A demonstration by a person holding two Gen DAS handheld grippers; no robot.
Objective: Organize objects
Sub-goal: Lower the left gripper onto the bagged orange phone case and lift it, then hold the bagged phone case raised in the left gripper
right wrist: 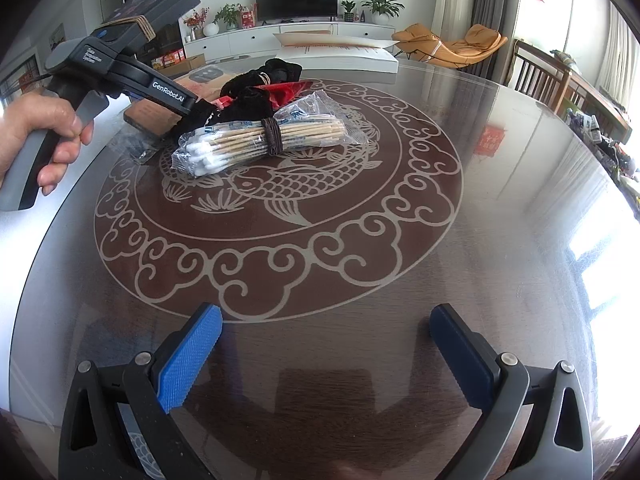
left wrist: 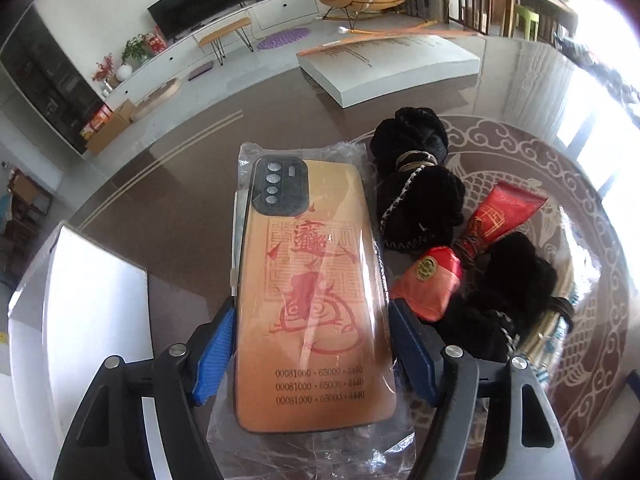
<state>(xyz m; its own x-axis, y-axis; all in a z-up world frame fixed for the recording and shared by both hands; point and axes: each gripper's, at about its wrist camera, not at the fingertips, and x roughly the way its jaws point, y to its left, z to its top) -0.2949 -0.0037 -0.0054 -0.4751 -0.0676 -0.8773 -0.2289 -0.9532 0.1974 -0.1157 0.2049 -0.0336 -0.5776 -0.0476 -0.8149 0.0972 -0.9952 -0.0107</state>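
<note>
An orange phone case (left wrist: 312,280) with red artwork, sealed in a clear plastic sleeve, lies on the round brown table (right wrist: 500,220). My left gripper (left wrist: 312,308) straddles the case's lower half, and both blue pads press against its long sides. Right of the case lie black fuzzy bundles (left wrist: 412,168), a red tube (left wrist: 504,216) and a small red pouch (left wrist: 432,280). A bagged, tied bundle of cotton swabs (right wrist: 264,140) rests on the table's fish pattern. My right gripper (right wrist: 326,344) hovers open over bare table, well short of the pile.
A white box (left wrist: 88,300) stands close on the left of the case. A thick white book (left wrist: 392,64) lies at the far table edge. A hand (right wrist: 40,128) holds the left gripper's handle. Chairs and a TV cabinet stand beyond the table.
</note>
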